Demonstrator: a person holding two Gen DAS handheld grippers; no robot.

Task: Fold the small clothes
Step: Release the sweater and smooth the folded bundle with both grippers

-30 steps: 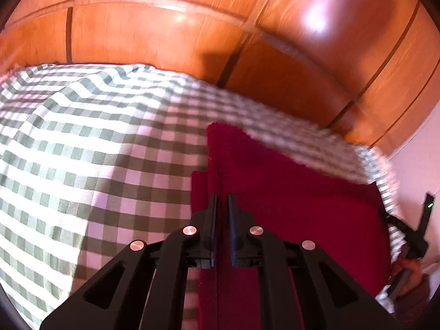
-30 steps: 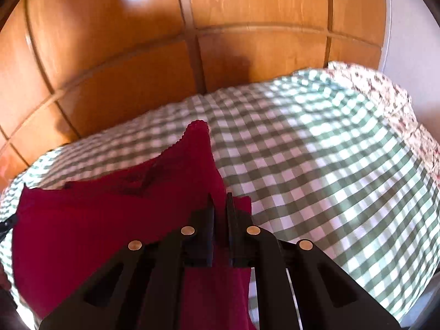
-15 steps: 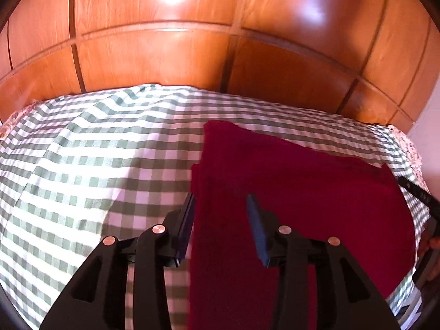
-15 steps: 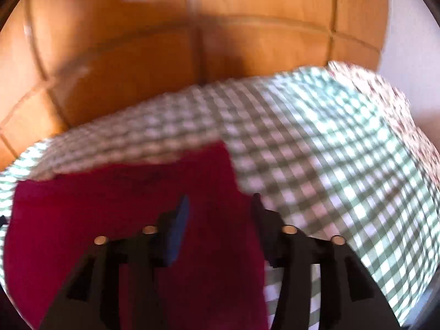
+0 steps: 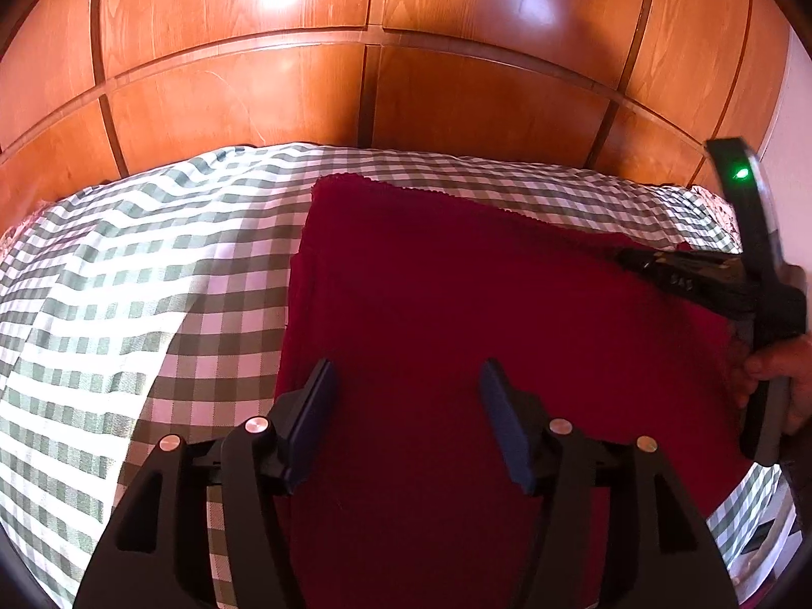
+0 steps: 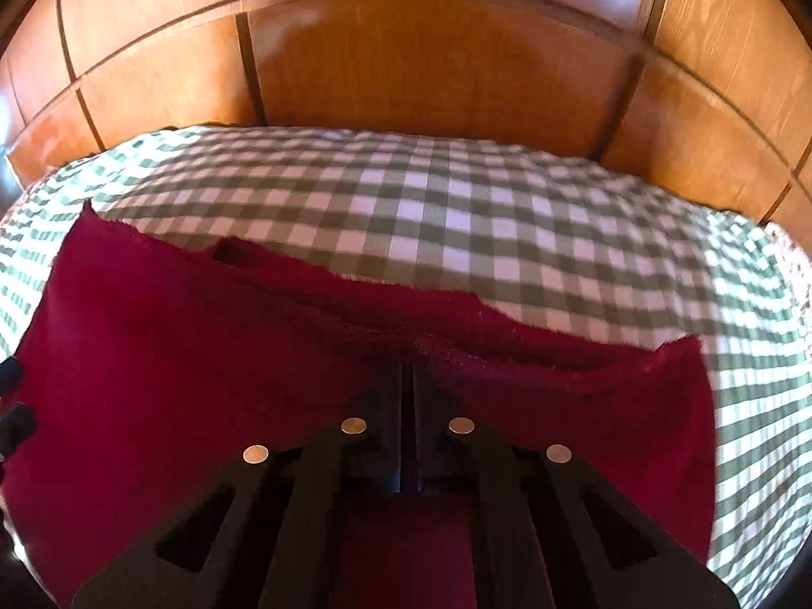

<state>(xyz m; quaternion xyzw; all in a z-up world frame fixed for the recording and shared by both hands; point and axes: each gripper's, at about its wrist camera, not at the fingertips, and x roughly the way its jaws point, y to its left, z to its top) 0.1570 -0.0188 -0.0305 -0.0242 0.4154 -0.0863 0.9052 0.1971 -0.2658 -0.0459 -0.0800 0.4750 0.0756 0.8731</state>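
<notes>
A green-and-white checked sheet [image 5: 152, 279] covers the bed and shows shallow creases. Behind it stands a glossy wooden panelled headboard [image 5: 457, 101], divided by dark grooves, with bright light reflections. A floral-patterned fabric edge [image 6: 791, 254] borders the sheet.

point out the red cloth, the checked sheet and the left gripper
red cloth [image 5: 457, 304]: left wrist view, flat middle.
checked sheet [image 5: 152, 279]: left wrist view, bare part left of cloth.
left gripper [image 5: 406, 421]: left wrist view, midway between open fingertips.
</notes>
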